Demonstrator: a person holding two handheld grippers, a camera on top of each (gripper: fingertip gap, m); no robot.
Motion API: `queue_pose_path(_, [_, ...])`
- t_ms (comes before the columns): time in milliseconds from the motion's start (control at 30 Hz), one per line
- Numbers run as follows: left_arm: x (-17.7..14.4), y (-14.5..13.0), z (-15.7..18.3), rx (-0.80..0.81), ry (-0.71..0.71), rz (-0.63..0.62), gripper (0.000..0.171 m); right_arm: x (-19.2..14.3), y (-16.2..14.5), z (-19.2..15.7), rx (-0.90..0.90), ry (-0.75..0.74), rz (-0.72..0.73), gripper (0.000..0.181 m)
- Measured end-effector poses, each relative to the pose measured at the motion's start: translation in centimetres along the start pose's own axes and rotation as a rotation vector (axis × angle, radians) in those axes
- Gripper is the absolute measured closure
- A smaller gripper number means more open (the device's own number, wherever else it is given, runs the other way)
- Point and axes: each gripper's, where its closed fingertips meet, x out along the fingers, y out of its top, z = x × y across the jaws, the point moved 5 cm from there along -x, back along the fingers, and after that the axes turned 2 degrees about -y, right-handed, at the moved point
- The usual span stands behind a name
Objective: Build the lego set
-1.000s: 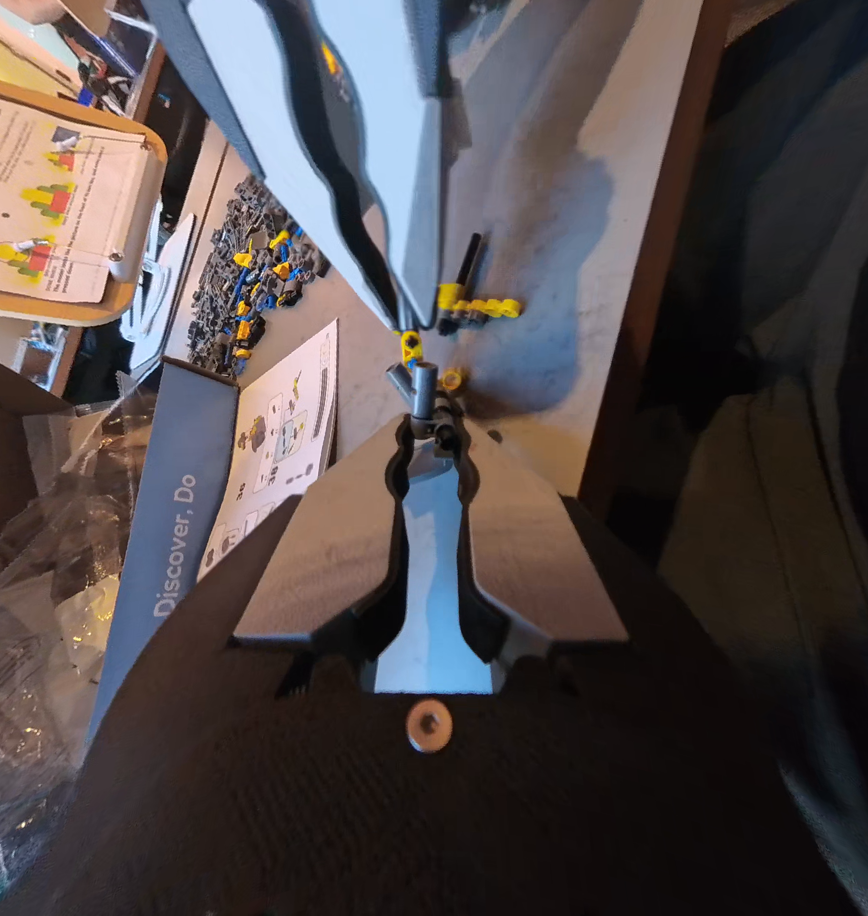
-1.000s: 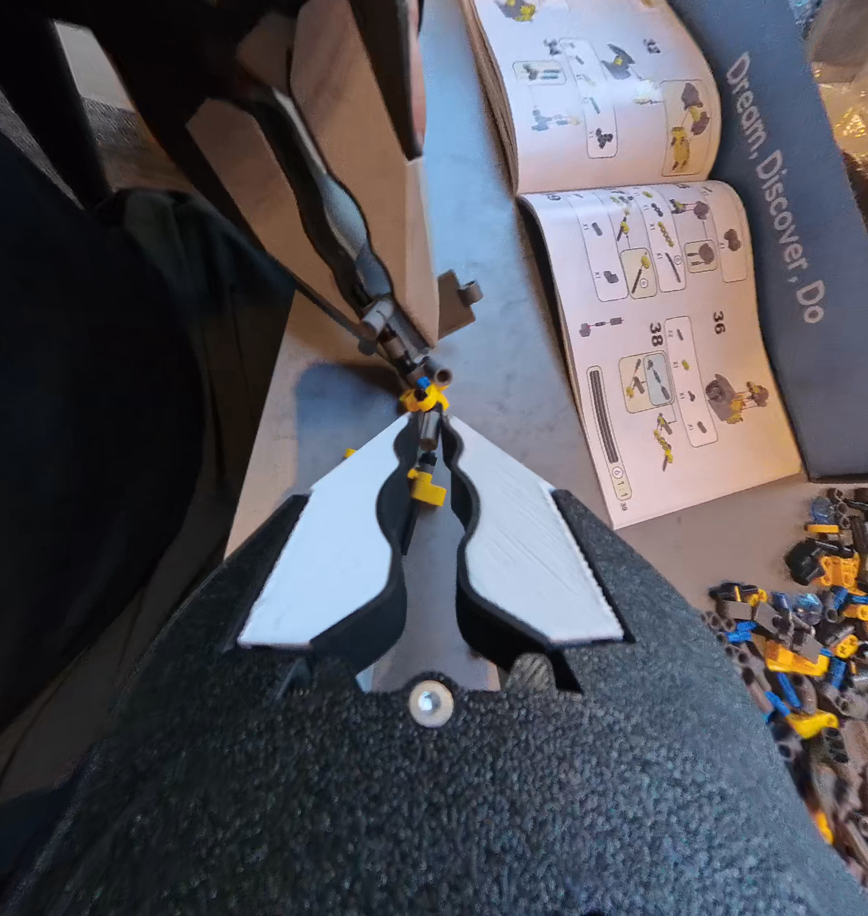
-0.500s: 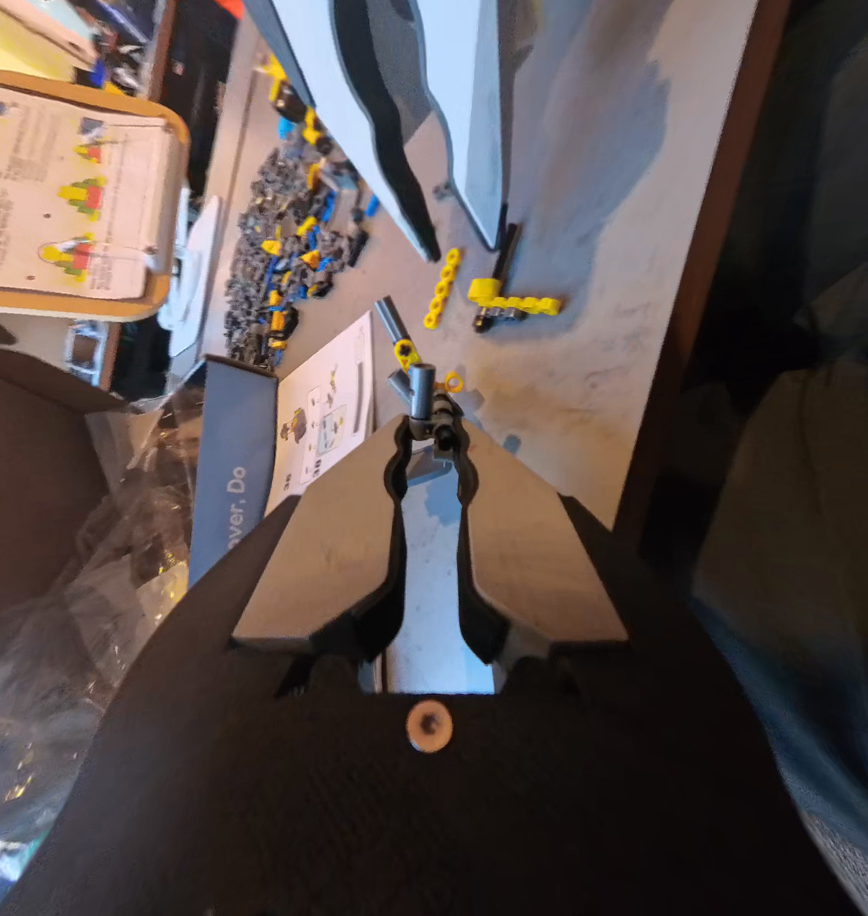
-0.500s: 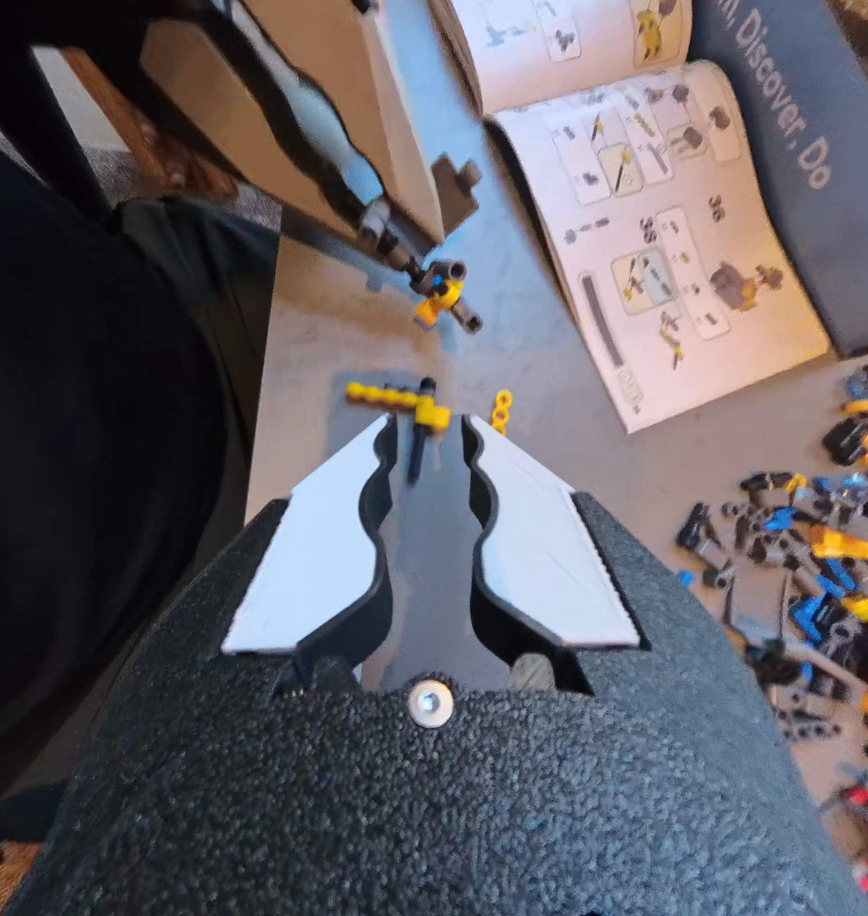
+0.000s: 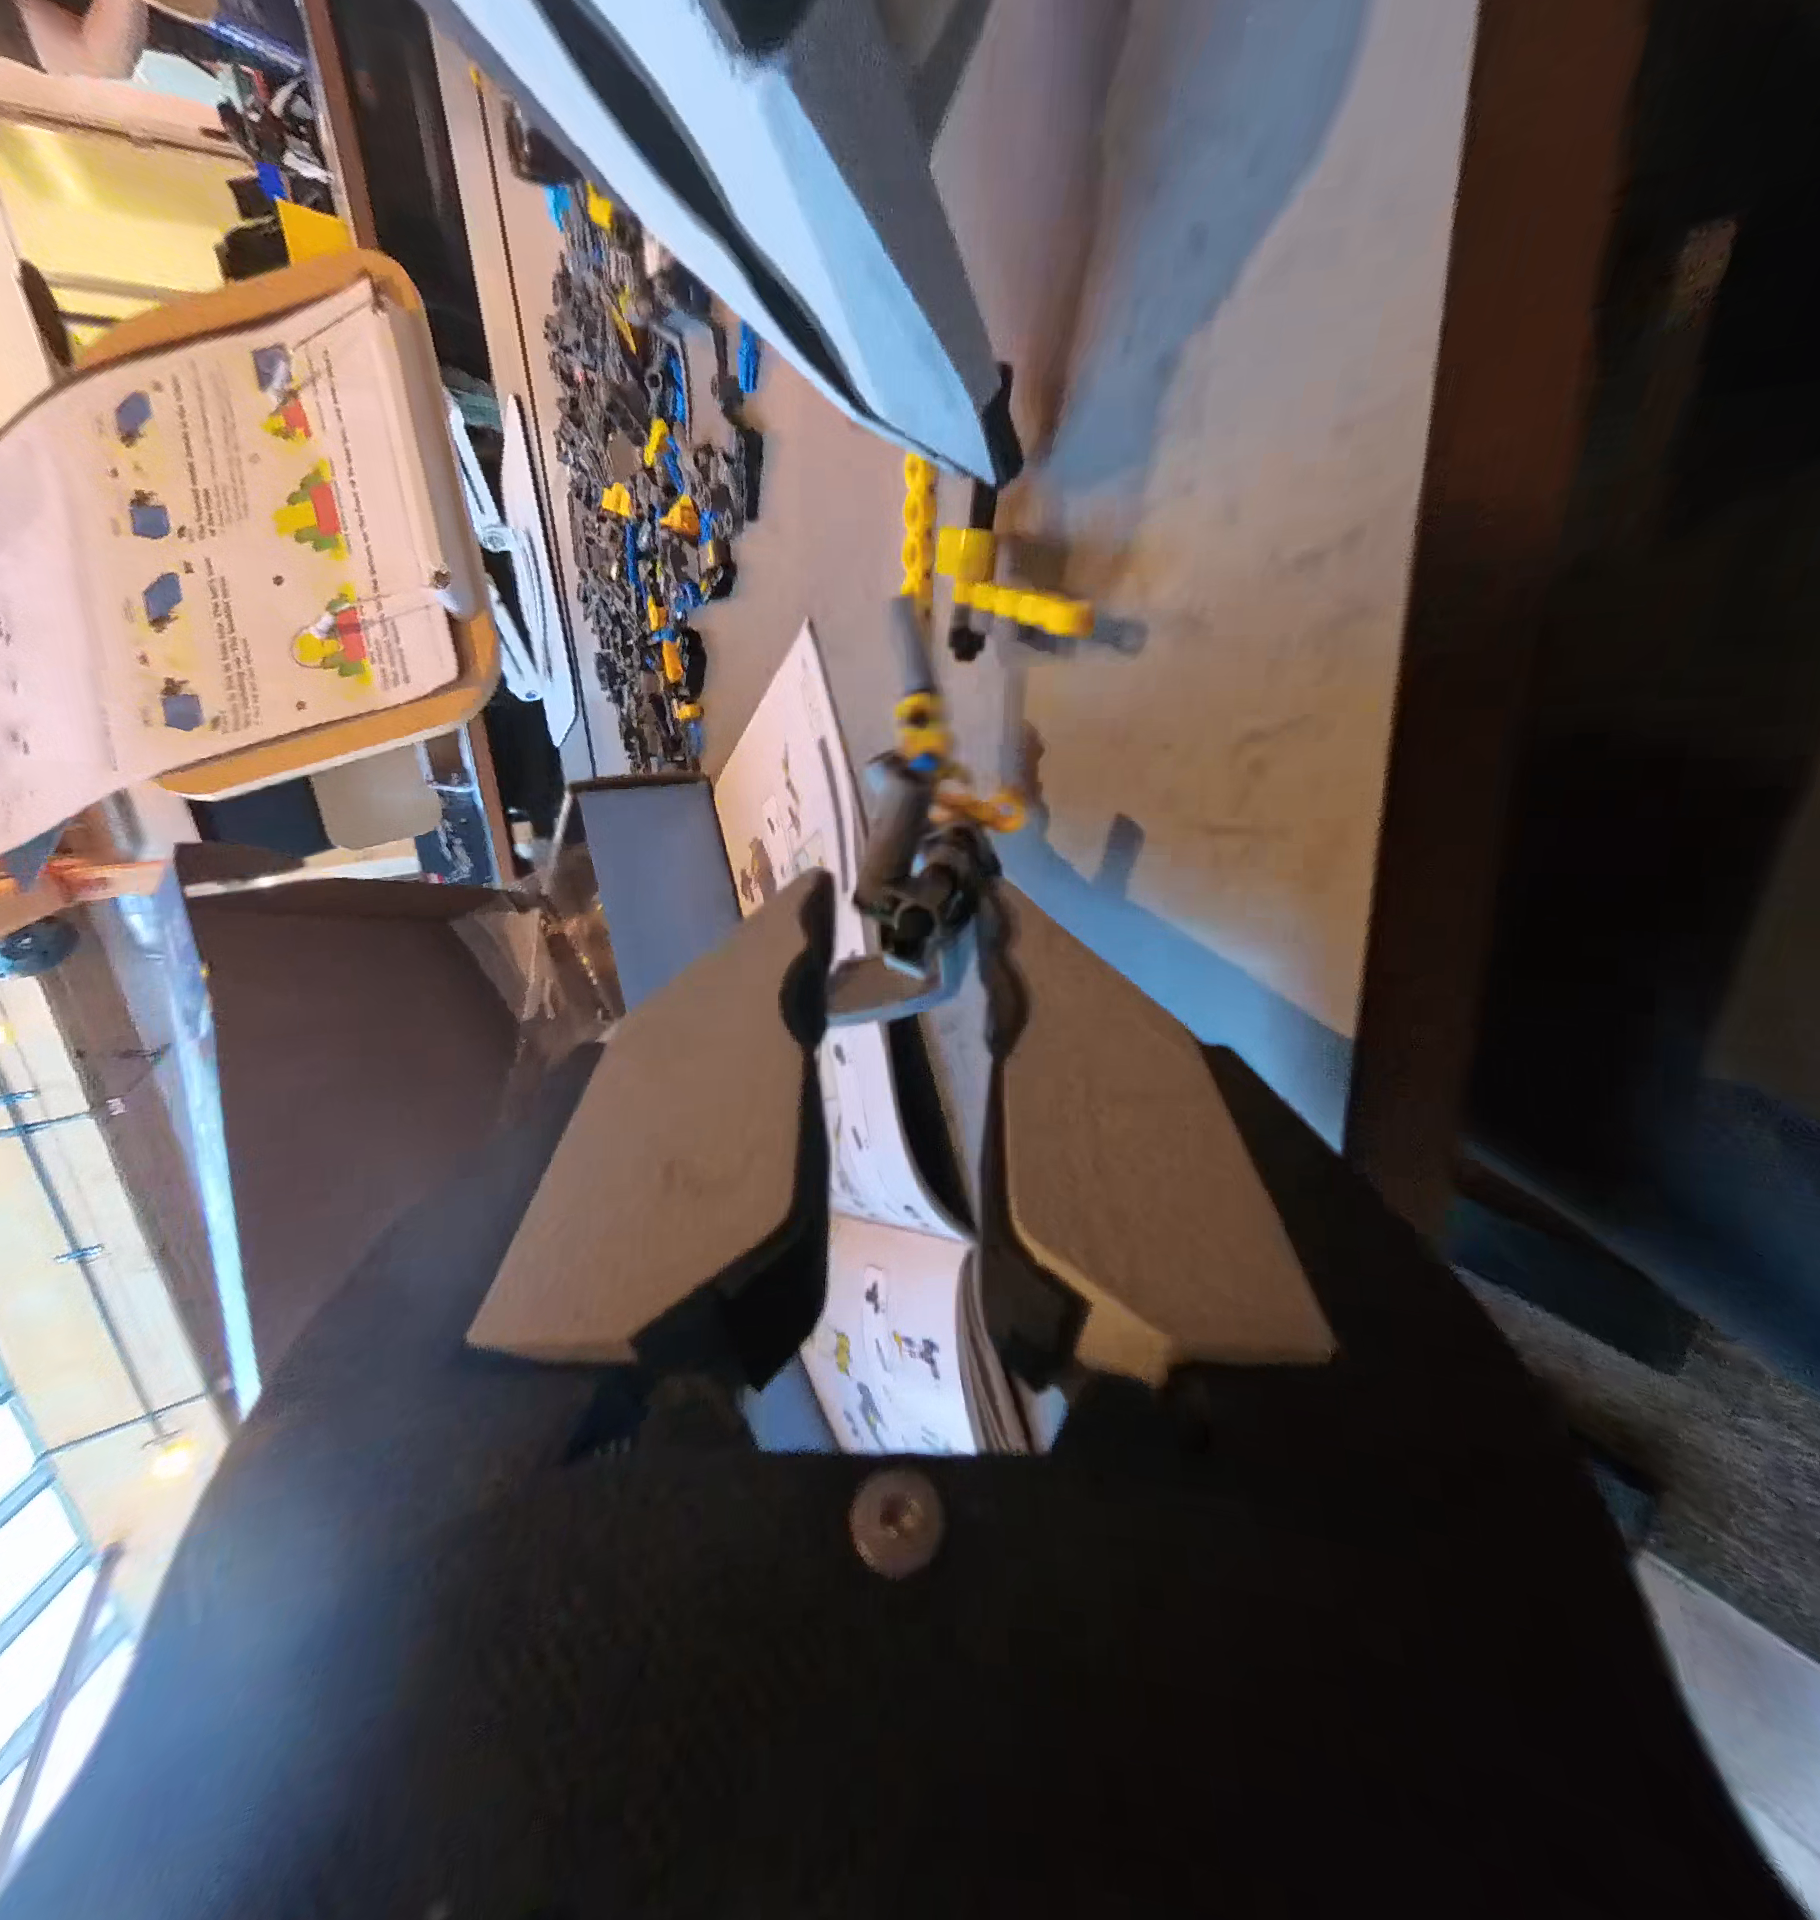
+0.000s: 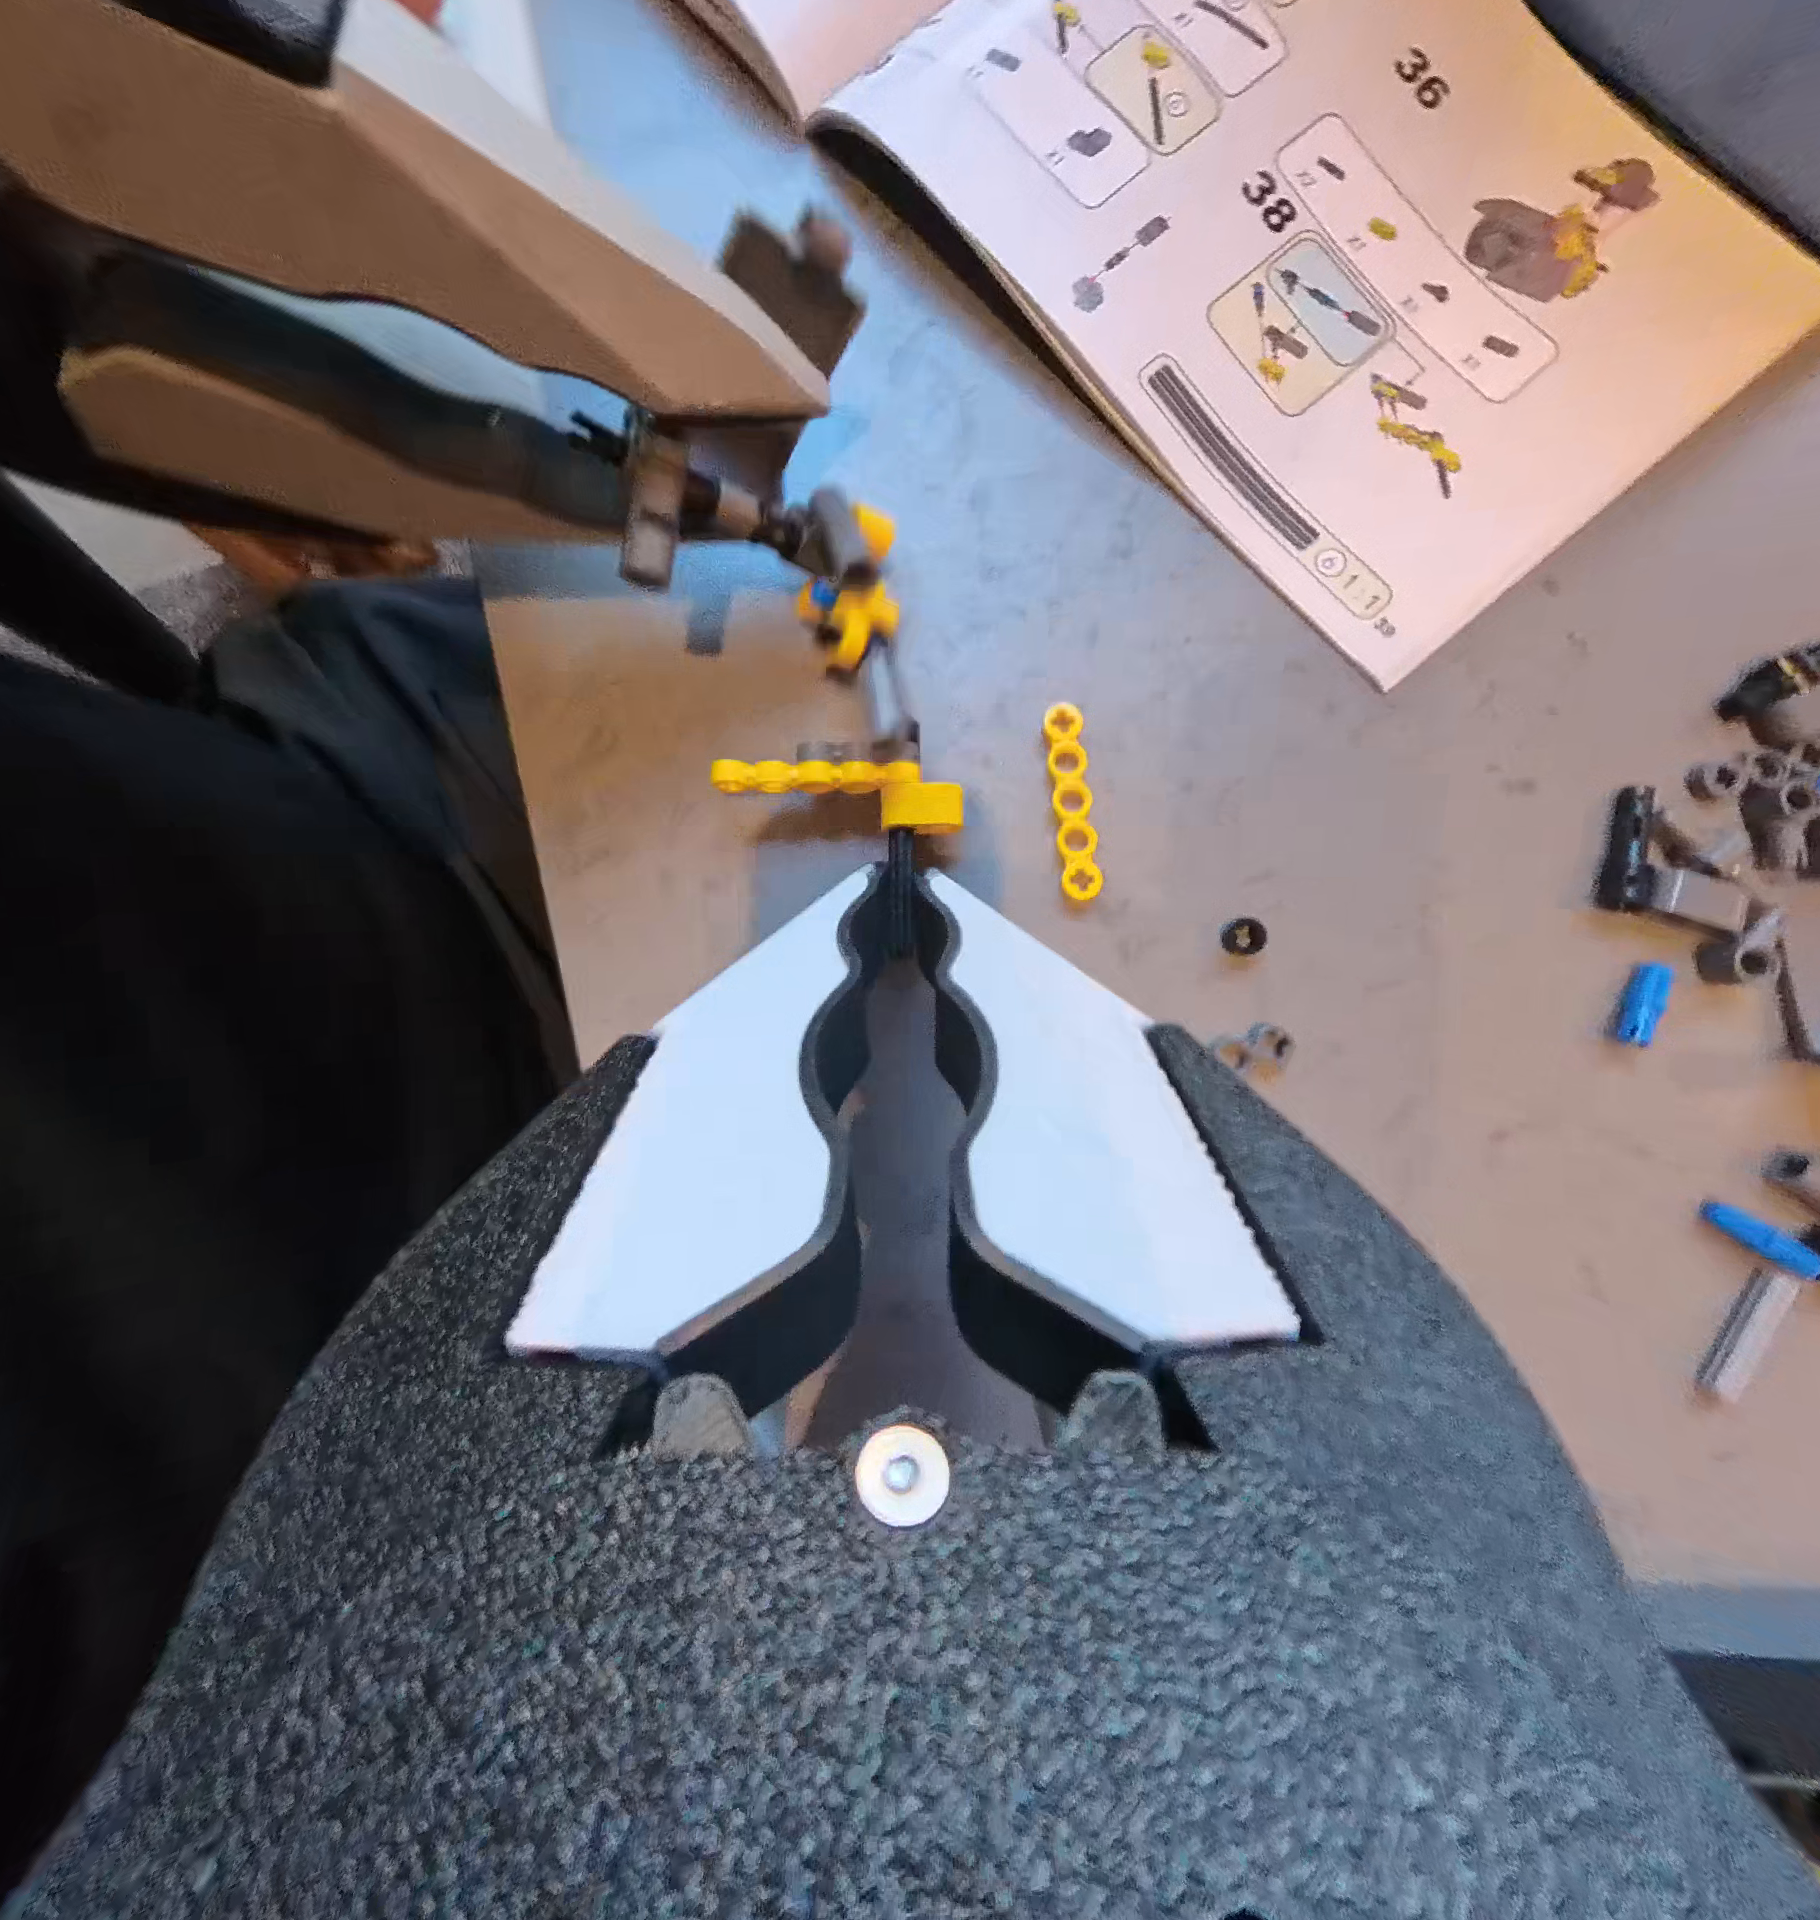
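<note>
**Two grippers, each pinching a brick assembly over a grey tabletop**

The left gripper (image 5: 911,914) is clamped on a small grey-and-black assembly (image 5: 901,831), at the centre of the left wrist view: a grey tube joined to black connectors, with a yellow-and-blue joint and a thin grey axle reaching upward. The motion blur is heavy.

The right gripper (image 6: 901,883) is closed on a black axle (image 6: 898,862), at the centre of its own view. A yellow connector block (image 6: 921,805) sits on the axle tip, joined to a flat yellow beam (image 6: 802,774) pointing left.

Just right of it a loose yellow five-hole beam (image 6: 1072,805) lies on the tabletop (image 6: 1301,831). An open instruction booklet (image 6: 1353,260) fills the upper right, and loose black, grey and blue pieces (image 6: 1758,831) are scattered at the right edge.
</note>
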Motion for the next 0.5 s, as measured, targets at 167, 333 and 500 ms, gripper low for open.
queue_pose_path(167, [-0.6, 1.1, 0.1, -0.073, -0.062, 0.03, 0.134, -1.5, -1.2, 0.2, 0.084, -0.072, 0.027, 0.177])
queue_pose_path(333, [-1.4, 2.1, 1.2, -0.189, -0.182, 0.07, 0.123, -3.3, -1.8, 0.4, 0.153, -0.142, 0.081, 0.177])
queue_pose_path(500, [-3.6, 2.6, 0.1, -0.353, -0.234, 0.134, 0.123, -4.3, -1.9, -0.2, 0.177, -0.219, 0.162, 0.177])
